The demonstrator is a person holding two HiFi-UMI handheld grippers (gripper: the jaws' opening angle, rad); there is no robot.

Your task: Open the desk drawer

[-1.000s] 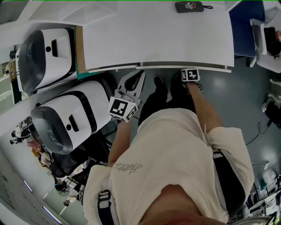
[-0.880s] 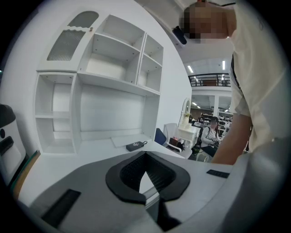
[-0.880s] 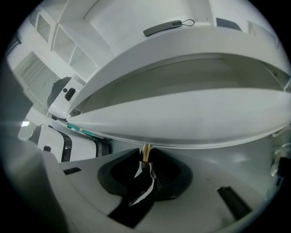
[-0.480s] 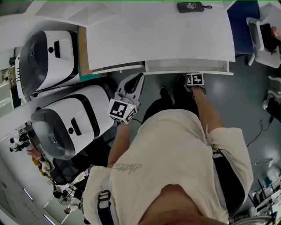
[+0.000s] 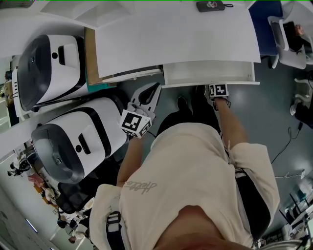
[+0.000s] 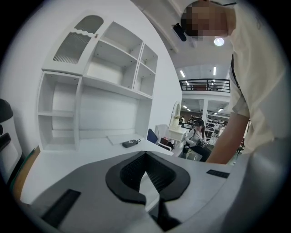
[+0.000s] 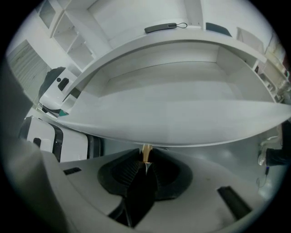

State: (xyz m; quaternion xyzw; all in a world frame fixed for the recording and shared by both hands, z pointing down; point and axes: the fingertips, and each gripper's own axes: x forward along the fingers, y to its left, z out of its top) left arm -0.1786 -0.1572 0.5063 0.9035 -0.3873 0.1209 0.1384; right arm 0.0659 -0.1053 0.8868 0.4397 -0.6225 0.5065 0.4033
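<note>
The white desk (image 5: 176, 34) has a shallow drawer (image 5: 210, 73) slid partly out from under its front edge; the inside (image 7: 173, 86) looks bare. My right gripper (image 5: 217, 90) sits at the drawer front (image 7: 182, 123) and is shut on its small tan knob (image 7: 146, 152), which shows between the pads in the right gripper view (image 7: 145, 158). My left gripper (image 5: 145, 100) hangs below the desk's left part, apart from the drawer. Its jaws (image 6: 145, 157) are shut on nothing.
A black remote-like device (image 5: 211, 6) lies at the desk's far edge. Two large white machines with black fronts (image 5: 49, 58) (image 5: 73, 141) stand left of the desk. A white shelf unit (image 6: 91, 91) rises behind it. A blue chair (image 5: 266, 29) is at the right.
The drawer has slid farther out toward me, with my right gripper moving back along with its knob. The left gripper has barely moved.
</note>
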